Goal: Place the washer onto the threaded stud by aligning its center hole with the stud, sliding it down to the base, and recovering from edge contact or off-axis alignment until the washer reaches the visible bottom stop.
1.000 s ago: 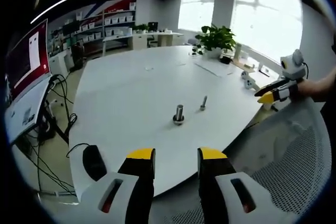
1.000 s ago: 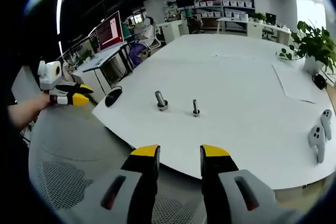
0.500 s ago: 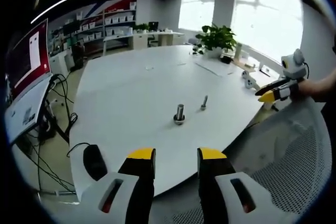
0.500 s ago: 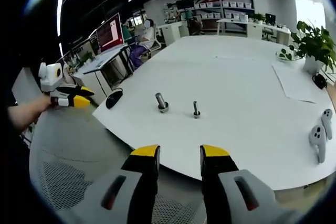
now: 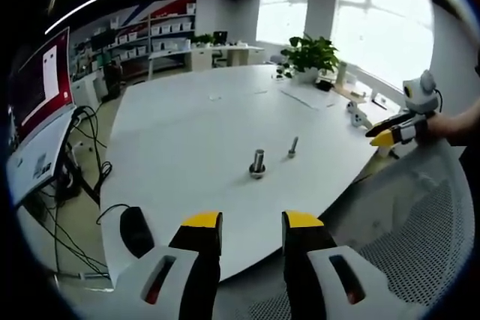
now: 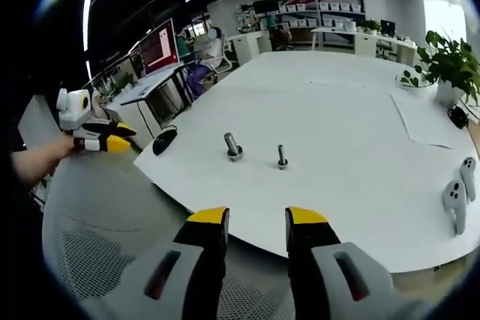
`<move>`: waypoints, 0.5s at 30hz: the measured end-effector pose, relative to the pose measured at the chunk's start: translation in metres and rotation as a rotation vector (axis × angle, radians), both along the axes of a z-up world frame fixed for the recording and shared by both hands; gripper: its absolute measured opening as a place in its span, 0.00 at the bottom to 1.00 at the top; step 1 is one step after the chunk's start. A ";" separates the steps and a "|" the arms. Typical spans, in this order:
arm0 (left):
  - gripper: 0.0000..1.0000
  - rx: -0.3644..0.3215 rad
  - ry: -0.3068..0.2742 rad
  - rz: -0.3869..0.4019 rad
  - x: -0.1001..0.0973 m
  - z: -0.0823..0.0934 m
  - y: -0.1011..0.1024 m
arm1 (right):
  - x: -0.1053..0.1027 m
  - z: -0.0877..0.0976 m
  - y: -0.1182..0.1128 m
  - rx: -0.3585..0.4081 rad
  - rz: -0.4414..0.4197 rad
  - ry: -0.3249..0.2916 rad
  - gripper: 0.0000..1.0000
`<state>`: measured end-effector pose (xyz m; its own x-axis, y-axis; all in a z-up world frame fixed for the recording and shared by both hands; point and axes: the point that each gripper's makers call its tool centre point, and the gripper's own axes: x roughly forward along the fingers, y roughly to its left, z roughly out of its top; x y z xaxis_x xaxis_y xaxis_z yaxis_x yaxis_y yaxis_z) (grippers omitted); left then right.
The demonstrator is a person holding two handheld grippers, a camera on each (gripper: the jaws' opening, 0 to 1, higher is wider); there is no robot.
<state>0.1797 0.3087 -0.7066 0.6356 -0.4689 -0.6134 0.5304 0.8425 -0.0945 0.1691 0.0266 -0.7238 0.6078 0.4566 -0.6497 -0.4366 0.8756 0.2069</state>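
Stud [image 6: 282,157]: thin metal, upright on white worktop [image 6: 352,125]
Beside it: thicker metal post [image 6: 232,145]
Left hand-held gripper [image 5: 248,221]: open, empty
Right hand-held gripper [image 6: 256,219]: open, empty

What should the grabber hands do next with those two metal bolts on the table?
Probably move the right gripper forward over the white table toward the two bolts. Both grippers are open, hold nothing, and sit back off the table's edge; the left gripper is just as far away.

washer [image 5: 257,174] too small to tell apart, stud [image 6: 282,157] threads blurred
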 end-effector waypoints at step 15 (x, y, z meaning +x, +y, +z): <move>0.30 0.014 0.021 -0.005 -0.002 -0.005 0.000 | -0.001 -0.001 0.001 0.012 0.002 0.011 0.33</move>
<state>0.1776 0.3088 -0.7113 0.6200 -0.4628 -0.6335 0.5322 0.8414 -0.0939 0.1678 0.0281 -0.7247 0.5993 0.4656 -0.6512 -0.4362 0.8720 0.2220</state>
